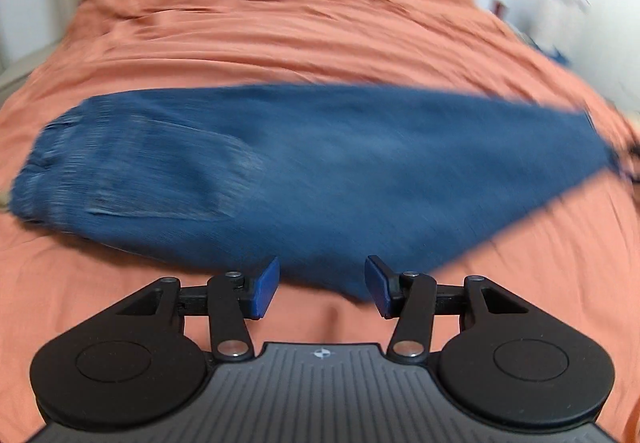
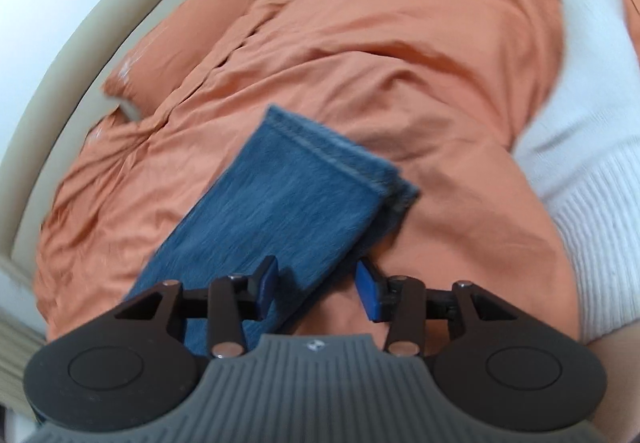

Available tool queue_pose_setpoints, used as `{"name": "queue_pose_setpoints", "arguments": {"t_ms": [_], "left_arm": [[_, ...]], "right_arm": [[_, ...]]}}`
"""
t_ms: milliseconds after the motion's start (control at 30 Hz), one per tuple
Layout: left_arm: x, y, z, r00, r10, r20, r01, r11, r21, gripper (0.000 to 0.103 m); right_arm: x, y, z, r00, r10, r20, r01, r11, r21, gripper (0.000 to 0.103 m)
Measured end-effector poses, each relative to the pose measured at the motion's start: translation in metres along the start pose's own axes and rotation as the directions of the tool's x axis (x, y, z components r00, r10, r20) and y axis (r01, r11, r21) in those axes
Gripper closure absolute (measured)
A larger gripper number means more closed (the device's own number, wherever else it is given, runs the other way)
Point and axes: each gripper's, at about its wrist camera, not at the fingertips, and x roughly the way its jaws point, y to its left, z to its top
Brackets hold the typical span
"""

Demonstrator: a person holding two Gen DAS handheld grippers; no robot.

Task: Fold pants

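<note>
Pants (image 1: 320,163) on rumpled orange duvet (image 1: 280,23)

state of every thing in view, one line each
left gripper: open, holding nothing, at the near edge of the jeans
right gripper: open, holding nothing, near the leg end
jeans: lying flat on the bed, legs stacked one on the other, not yet folded across
duvet: orange, wrinkled, spread over the bed
pillow: lying at the head of the bed
white knit garment: lying on the duvet beside the jeans

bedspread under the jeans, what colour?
Plain orange bedspread, wrinkled, no pattern; clearest in the left wrist view.
</note>
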Motion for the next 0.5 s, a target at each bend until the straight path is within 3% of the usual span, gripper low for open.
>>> {"name": "queue_pose_setpoints", "arguments": {"t_ms": [67,233,367,500], "left_arm": [[0.009,-0.021,-0.013,1.000,0.014,-0.018,-0.013,0.998,0.060,0.044],[0.038,-0.051,-0.034,0.994,0.110,-0.004,-0.110,0.991,0.079,0.040],[0.046,-0.059,-0.031,0.972,0.223,0.073,-0.223,0.975,-0.011,0.037],[0.042,-0.056,-0.023,0.958,0.255,0.131,-0.232,0.958,-0.170,0.037]], "right_arm": [[0.002,0.003,-0.003,1.000,-0.010,0.002,0.010,1.000,-0.021,0.061],[0.004,-0.005,-0.002,1.000,0.004,0.007,-0.004,1.000,0.005,0.061],[0.001,-0.006,-0.004,1.000,0.008,0.008,-0.008,1.000,-0.011,0.061],[0.001,-0.008,-0.004,1.000,0.019,0.009,-0.019,1.000,-0.011,0.060]]}}
